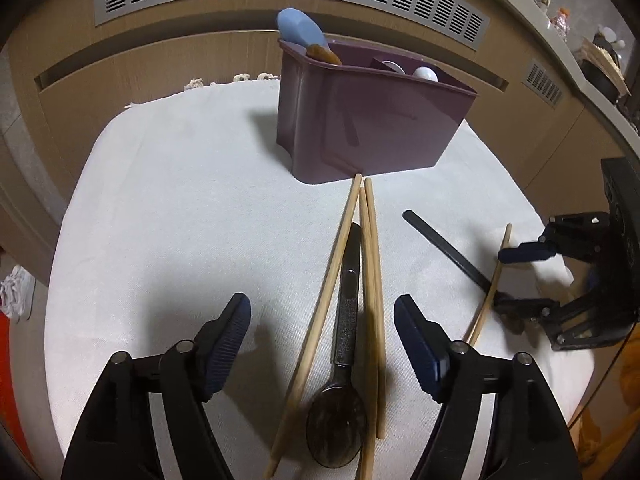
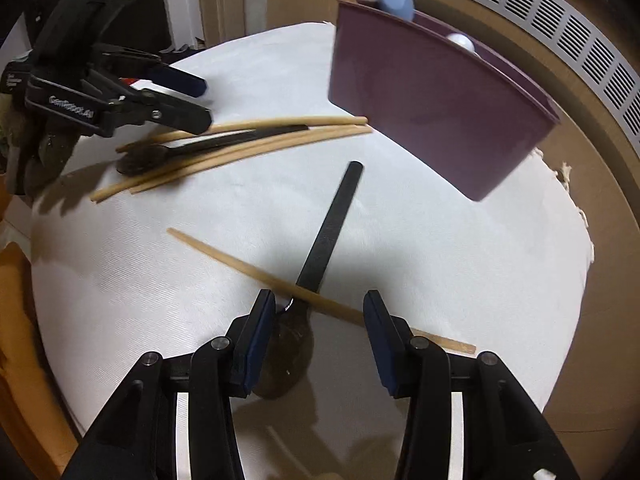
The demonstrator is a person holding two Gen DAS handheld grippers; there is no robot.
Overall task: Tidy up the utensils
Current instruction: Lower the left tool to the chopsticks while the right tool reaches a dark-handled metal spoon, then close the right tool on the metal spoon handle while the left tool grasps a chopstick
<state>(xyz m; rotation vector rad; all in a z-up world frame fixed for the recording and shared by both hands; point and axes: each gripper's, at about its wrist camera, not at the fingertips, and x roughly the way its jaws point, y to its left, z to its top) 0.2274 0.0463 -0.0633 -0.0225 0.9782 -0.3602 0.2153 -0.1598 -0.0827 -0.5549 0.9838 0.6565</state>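
A white cloth [image 1: 180, 200] covers the table, and a purple utensil holder [image 1: 368, 120] stands on it at twelve o'clock from the left gripper [image 1: 322, 344]. A blue utensil [image 1: 300, 30] and a white one [image 1: 426, 73] stick up out of the holder. The left gripper's jaws stand wide apart, straddling a bundle of three wooden chopsticks [image 1: 368, 280] and a dark spoon [image 1: 344, 360] that lie on the cloth pointing toward the holder; neither pad touches them. At three o'clock from this bundle the right gripper [image 2: 320, 336] reaches down over a second dark spoon [image 2: 332, 224], whose black handle points to twelve o'clock in the right wrist view, and a single chopstick [image 2: 224, 254] that lies across it from ten o'clock to four o'clock. Its jaws are partly open, one on each side of the spoon's neck and the crossing chopstick; the left pad sits just beside the spoon, but whether it presses on it cannot be told.
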